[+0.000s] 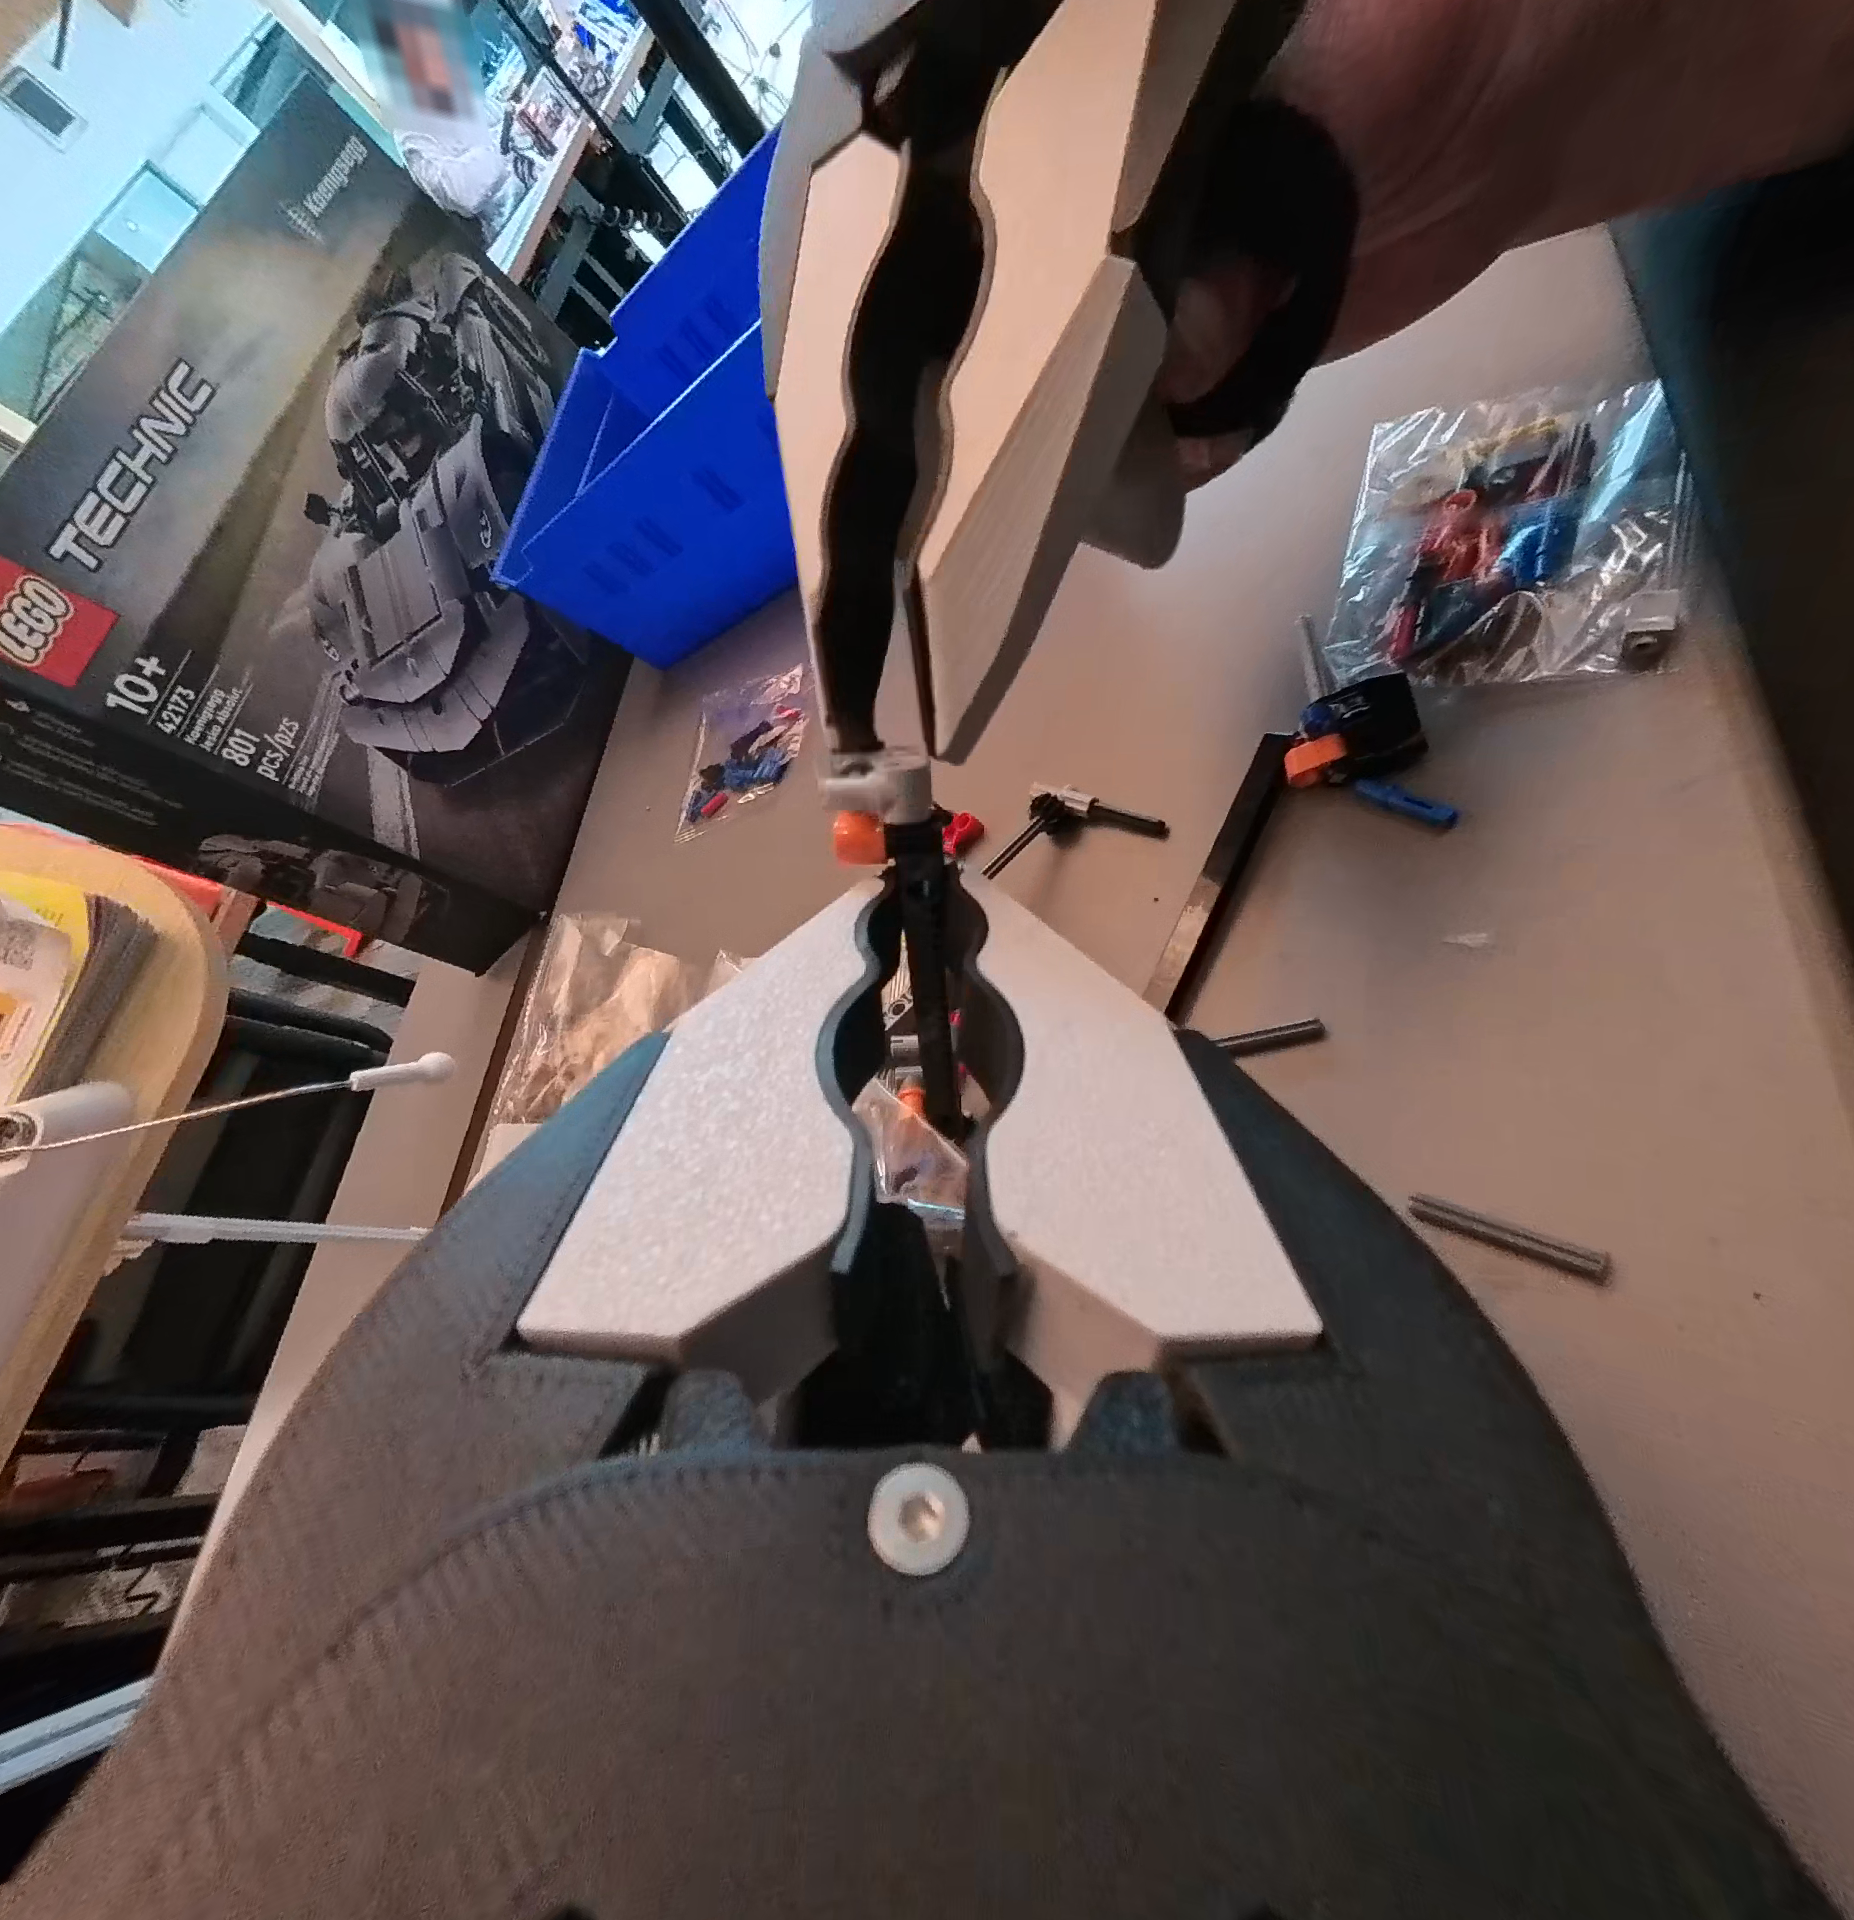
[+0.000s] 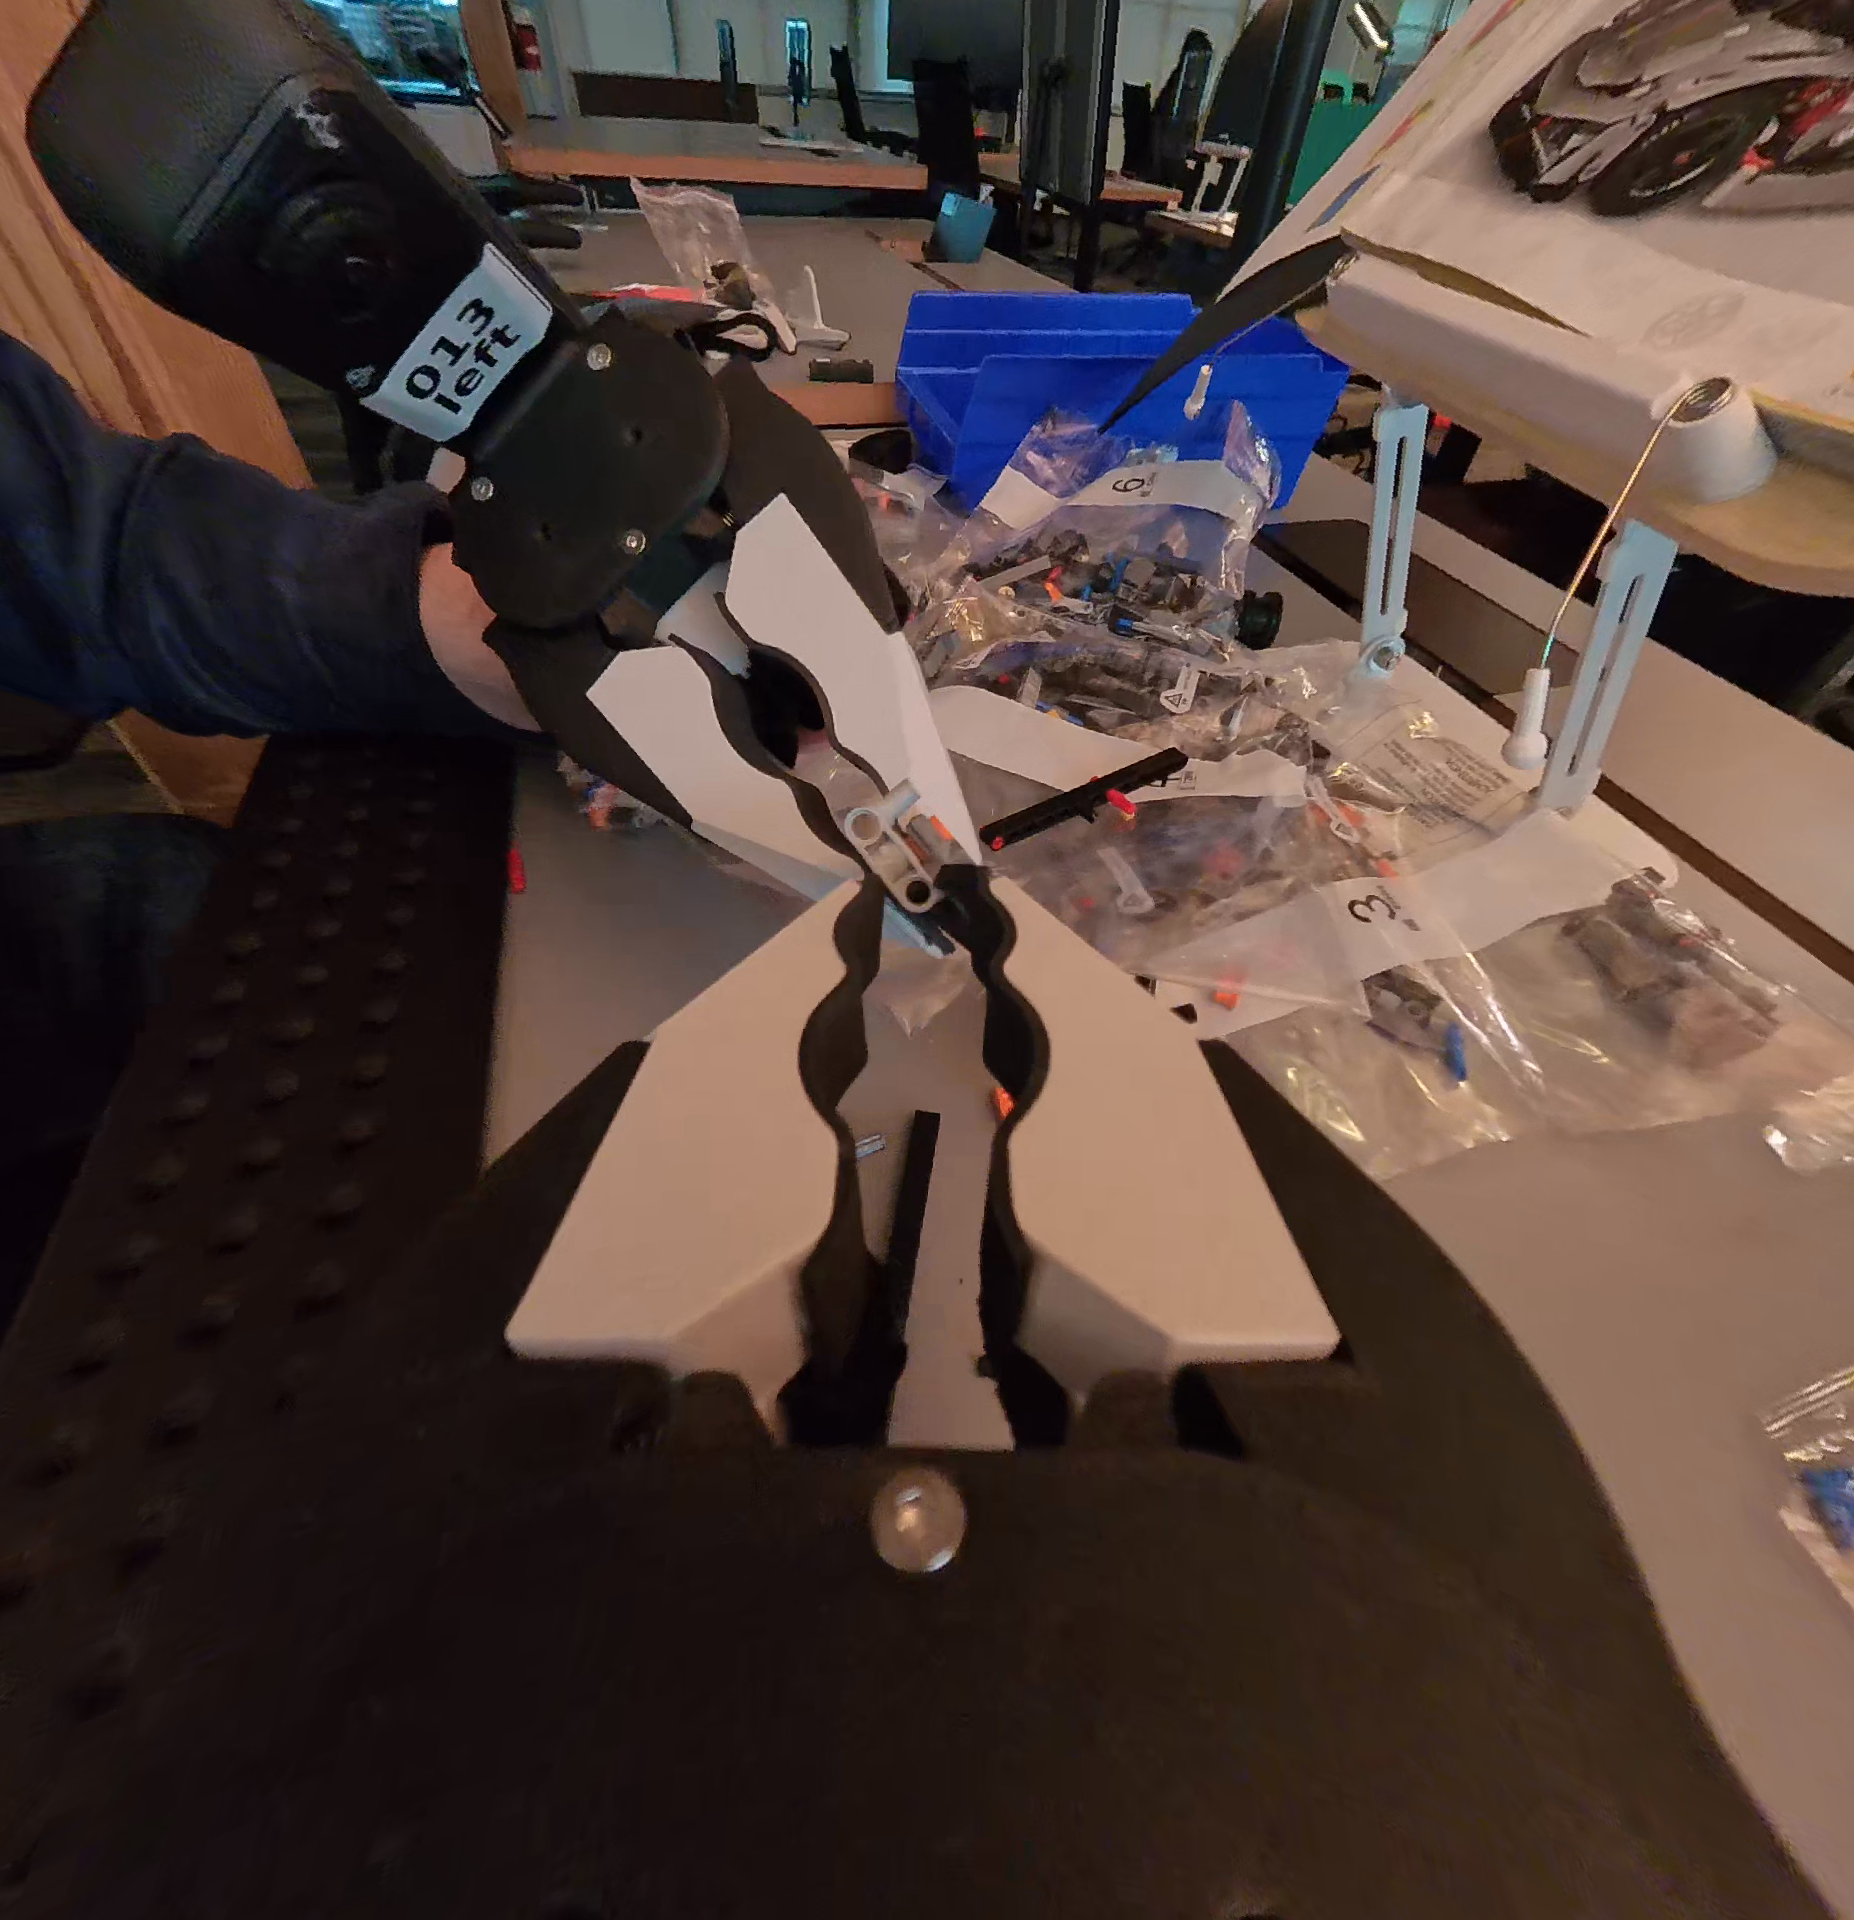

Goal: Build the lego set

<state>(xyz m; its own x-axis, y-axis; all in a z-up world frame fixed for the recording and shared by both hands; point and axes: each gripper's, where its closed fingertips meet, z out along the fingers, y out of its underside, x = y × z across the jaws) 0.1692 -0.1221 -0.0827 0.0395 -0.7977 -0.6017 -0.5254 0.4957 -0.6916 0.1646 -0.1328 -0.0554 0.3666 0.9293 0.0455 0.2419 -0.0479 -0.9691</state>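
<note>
In the left wrist view my left gripper (image 1: 918, 899) is shut on a thin black axle (image 1: 928, 997) that runs up between its fingers. My right gripper (image 1: 881, 748) comes down from above, shut on a light grey connector (image 1: 876, 779) at the top end of the axle, with an orange pin (image 1: 855, 836) beside it. In the right wrist view my right gripper (image 2: 918, 888) pinches the same grey connector (image 2: 887, 831) at its tips. The left gripper (image 2: 944, 831) meets it tip to tip from the upper left, held by a hand in a dark blue sleeve.
The set's box (image 1: 227, 623) and a blue bin (image 1: 653, 468) stand at the back. Bags of parts (image 2: 1110, 582) cover the table's far side. A booklet stand (image 2: 1525, 343) rises at the right. Loose grey rods (image 1: 1505, 1236), a spare axle (image 1: 1089, 816) and a small sub-assembly (image 1: 1359, 727) lie on the table. Left and right tips are no more than a few centimetres apart.
</note>
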